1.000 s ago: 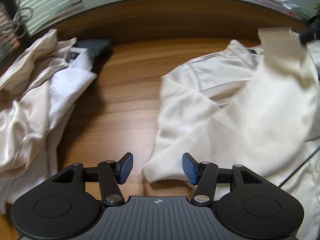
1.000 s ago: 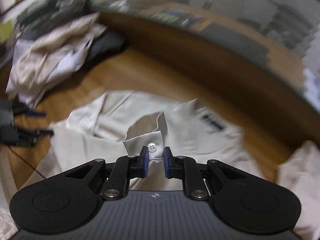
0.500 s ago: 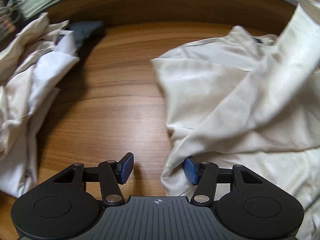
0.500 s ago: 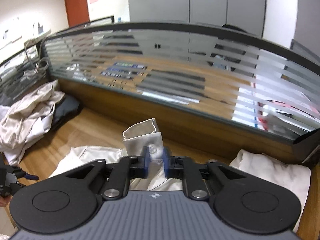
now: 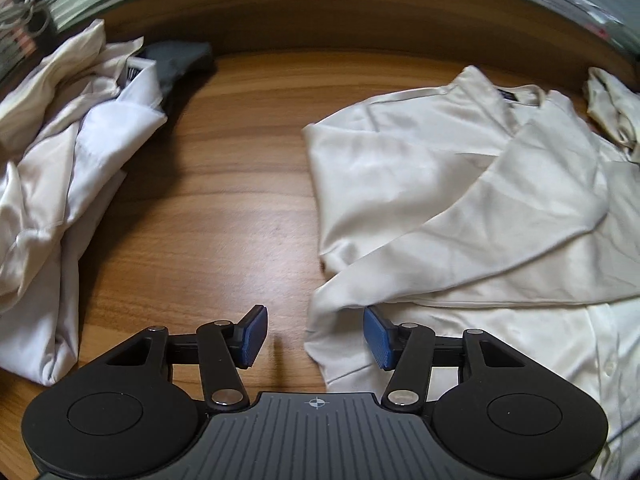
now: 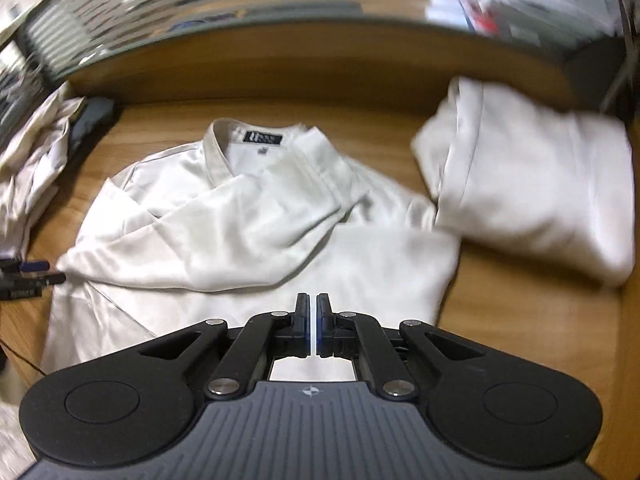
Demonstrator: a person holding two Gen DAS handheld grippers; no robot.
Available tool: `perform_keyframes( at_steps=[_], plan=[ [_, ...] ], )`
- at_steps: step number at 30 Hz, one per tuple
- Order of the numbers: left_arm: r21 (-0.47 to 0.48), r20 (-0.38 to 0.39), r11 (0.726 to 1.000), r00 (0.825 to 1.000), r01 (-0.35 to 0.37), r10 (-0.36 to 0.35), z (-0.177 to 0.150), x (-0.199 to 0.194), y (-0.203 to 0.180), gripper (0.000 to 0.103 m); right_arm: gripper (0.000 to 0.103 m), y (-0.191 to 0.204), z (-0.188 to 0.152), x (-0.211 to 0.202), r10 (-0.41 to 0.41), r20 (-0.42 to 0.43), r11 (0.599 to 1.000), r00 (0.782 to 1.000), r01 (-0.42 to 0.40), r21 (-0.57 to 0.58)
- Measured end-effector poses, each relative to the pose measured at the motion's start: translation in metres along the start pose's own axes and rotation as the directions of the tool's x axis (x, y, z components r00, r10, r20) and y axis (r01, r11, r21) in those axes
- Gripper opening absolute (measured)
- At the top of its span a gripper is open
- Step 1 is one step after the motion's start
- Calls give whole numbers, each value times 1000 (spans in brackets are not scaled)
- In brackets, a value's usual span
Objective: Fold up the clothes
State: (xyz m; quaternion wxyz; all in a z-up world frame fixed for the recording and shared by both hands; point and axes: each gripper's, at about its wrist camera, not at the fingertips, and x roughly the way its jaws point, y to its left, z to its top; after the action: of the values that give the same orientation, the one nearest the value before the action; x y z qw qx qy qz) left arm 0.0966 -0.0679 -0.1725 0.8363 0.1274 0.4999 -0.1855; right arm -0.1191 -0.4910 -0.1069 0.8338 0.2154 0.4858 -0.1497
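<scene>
Mid-fold: cream satin shirt (image 6: 256, 236), sleeve laid across. Left gripper (image 5: 316, 336) wide open, empty, at hem edge, nine o'clock side. Right gripper (image 6: 313, 322) nearly closed, empty. Next, probably: pinch side edge, fold inward.

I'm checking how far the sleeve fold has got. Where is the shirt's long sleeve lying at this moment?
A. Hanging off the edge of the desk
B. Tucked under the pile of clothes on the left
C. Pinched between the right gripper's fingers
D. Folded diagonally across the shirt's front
D: in the right wrist view the sleeve lies diagonally over the front of the cream shirt, and the right gripper is shut with nothing between its fingers.
</scene>
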Motion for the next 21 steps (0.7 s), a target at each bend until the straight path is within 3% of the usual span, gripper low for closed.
perform_keyframes(
  at_steps=[1, 3, 4, 12, 16, 21],
  plan=[
    [4, 5, 1000, 1000, 4, -4, 1, -2, -1, 56, 7, 0, -1, 3, 8, -4, 999, 1000, -8, 31],
    [5, 11, 1000, 1000, 15, -15, 4, -4, -2, 56, 28, 4, 4, 10, 22, 6, 997, 1000, -23, 79],
    [5, 13, 1000, 1000, 16, -16, 5, -4, -3, 56, 32, 6, 9, 14, 30, 12, 994, 999, -31, 102],
    [3, -18, 1000, 1000, 2, -2, 8, 2, -8, 56, 35, 11, 76, 56, 139, 40, 950, 989, -145, 277],
    [-37, -49, 999, 999, 20, -22, 7, -1, -8, 56, 42, 20, 118, 79, 96, 10, 984, 995, -97, 151],
    [-120, -77, 991, 994, 66, -75, 8, -8, -9, 56, 42, 21, 161, 115, 43, -83, 999, 996, -42, 12]
  ],
)
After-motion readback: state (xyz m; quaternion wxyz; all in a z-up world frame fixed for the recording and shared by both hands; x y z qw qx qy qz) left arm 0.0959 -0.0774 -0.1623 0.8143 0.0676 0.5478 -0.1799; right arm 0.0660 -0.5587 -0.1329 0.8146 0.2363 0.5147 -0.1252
